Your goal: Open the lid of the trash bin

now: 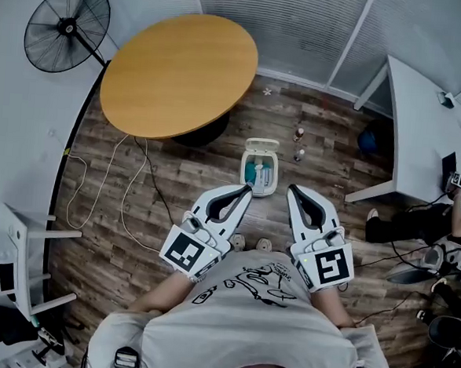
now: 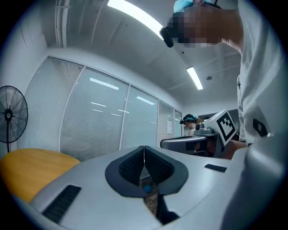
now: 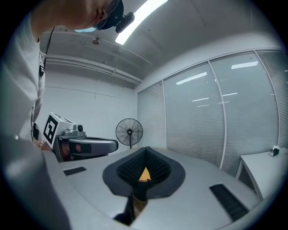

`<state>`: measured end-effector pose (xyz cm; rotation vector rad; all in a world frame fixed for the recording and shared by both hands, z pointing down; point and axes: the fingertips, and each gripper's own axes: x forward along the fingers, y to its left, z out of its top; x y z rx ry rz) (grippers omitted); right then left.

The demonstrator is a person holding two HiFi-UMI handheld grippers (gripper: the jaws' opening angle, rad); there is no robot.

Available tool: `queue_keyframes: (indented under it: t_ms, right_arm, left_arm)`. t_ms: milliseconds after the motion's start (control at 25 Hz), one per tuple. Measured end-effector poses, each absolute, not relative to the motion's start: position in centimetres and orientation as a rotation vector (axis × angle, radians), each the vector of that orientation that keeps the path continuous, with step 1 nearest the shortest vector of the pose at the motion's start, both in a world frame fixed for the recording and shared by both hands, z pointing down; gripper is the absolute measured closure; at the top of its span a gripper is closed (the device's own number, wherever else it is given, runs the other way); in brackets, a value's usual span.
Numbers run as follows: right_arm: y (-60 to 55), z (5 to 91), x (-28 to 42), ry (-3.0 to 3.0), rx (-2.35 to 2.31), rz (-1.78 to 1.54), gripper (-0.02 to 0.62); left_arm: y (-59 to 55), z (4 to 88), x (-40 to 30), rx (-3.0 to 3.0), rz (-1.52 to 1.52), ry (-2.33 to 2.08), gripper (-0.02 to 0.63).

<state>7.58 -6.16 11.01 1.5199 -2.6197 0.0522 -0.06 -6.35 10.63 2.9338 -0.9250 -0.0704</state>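
An office — glass partition walls with blinds (image 3: 211,117), white desk (image 1: 415,129), round wooden table (image 1: 179,73), standing fan (image 1: 67,28), ceiling strip lights (image 2: 139,18).

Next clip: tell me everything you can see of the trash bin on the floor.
The trash bin is small, white and plastic-looking, with rounded corners. It stands upright on the wood-look floor in front of the person. Something teal shows in its middle; whether it is open is unclear. The tip of the left gripper overlaps its near left corner in the head view; contact cannot be told.

left tool (image 1: 246,190): jaws together, empty | right tool (image 1: 291,189): jaws together, empty
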Motion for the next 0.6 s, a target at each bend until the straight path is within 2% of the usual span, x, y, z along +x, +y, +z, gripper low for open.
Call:
queue_keyframes:
  t_ms: [600]
  right_arm:
    - [-6.69, 10.45, 7.64, -2.627, 1.515, 0.043, 0.589]
  left_arm:
    - [-6.64, 10.43, -0.1, 2.92, -0.078, -0.933, 0.586]
